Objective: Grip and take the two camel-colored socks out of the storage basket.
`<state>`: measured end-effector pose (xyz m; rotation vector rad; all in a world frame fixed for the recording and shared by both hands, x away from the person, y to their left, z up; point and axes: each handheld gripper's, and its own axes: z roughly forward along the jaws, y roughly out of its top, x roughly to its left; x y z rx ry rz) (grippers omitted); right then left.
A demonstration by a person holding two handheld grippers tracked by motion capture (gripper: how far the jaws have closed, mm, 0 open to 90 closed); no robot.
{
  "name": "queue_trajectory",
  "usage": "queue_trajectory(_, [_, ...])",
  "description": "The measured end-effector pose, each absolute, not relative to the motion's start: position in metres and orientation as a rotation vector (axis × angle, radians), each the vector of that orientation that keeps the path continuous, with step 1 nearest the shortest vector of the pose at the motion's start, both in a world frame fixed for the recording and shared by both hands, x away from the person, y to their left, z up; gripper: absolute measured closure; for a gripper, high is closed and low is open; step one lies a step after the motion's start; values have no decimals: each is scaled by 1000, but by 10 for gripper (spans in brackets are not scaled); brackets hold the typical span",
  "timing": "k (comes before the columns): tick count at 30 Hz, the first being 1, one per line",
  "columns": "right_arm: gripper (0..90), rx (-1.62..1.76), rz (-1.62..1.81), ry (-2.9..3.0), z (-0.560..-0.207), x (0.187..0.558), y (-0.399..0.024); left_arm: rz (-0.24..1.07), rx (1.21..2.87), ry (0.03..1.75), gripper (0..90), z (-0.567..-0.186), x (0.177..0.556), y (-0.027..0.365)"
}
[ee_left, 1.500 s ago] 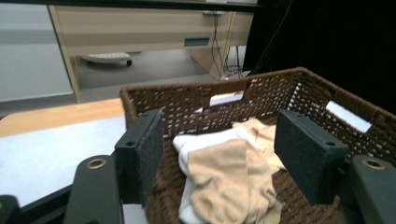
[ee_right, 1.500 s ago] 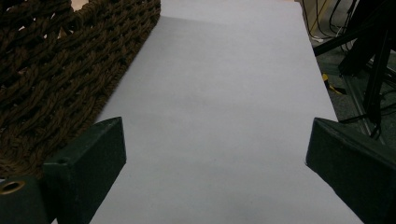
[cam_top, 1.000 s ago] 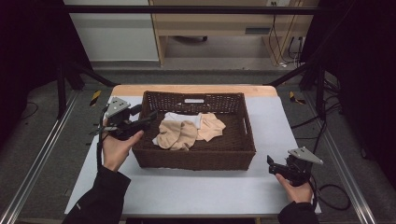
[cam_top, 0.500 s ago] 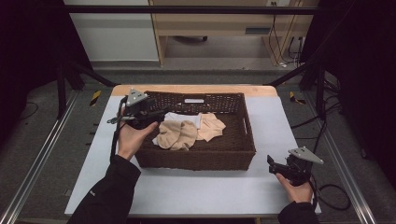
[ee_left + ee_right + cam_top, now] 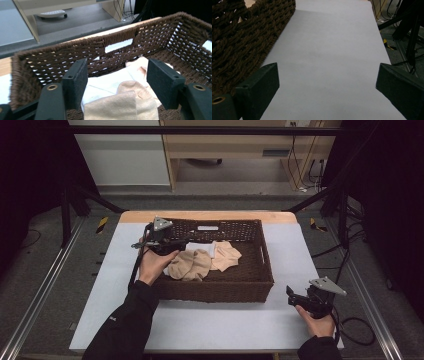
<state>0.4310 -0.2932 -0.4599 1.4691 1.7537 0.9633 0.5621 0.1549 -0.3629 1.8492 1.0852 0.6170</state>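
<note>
left claw (image 5: 176, 244), held in the person's left hand (image 5: 152, 265) over the left rim of the dark brown woven wicker basket (image 5: 250, 280), points into the basket with its two black jaws spread wide and nothing between them. in the left gripper view, this claw (image 5: 117, 85) hangs just above the clothes: a tan folded cloth (image 5: 120, 105) lies directly below and between the jaws, a white folded cloth (image 5: 110, 83) sits just beyond it, and a pale peach cloth (image 5: 140, 65) lies past the right jaw toward the basket's far wall. a white label (image 5: 118, 45) is set into that far wall, straight ahead of the claw. from the high view, the tan cloth (image 5: 189, 264) is just to the right of the left claw, the white cloth (image 5: 207, 247) beside it, and the peach cloth (image 5: 226, 256) further right, all inside the basket, which stands on the white-covered desk (image 5: 225, 325).

right claw (image 5: 295, 296), held in the person's right hand (image 5: 317, 322), rests low near the desk's front right corner, well apart from the basket's right wall. in the right gripper view, its jaws are spread wide over bare white desk (image 5: 329, 57), gripping nothing; the basket's woven side (image 5: 244, 40) runs along to the left of the claw (image 5: 327, 82).
</note>
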Motion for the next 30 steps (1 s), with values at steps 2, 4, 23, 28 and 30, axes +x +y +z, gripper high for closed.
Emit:
queue_trajectory(2, [52, 1469, 962, 1754, -460, 431, -293, 622, 1864, 1086, 311, -366, 564, 153])
queue_trajectory(4, [53, 1469, 960, 1752, -460, 431, -293, 610, 1884, 1090, 300, -373, 568, 148])
queue_trajectory(23, [54, 1469, 948, 1758, -461, 431, -292, 590, 2000, 1109, 299, -410, 576, 131])
queue_trajectory(28, [54, 1467, 945, 1765, -461, 432, -292, 592, 2042, 1117, 305, -415, 576, 128])
queue_trajectory(30, [54, 1468, 944, 1765, -461, 432, -292, 592, 2054, 1119, 308, -416, 576, 127])
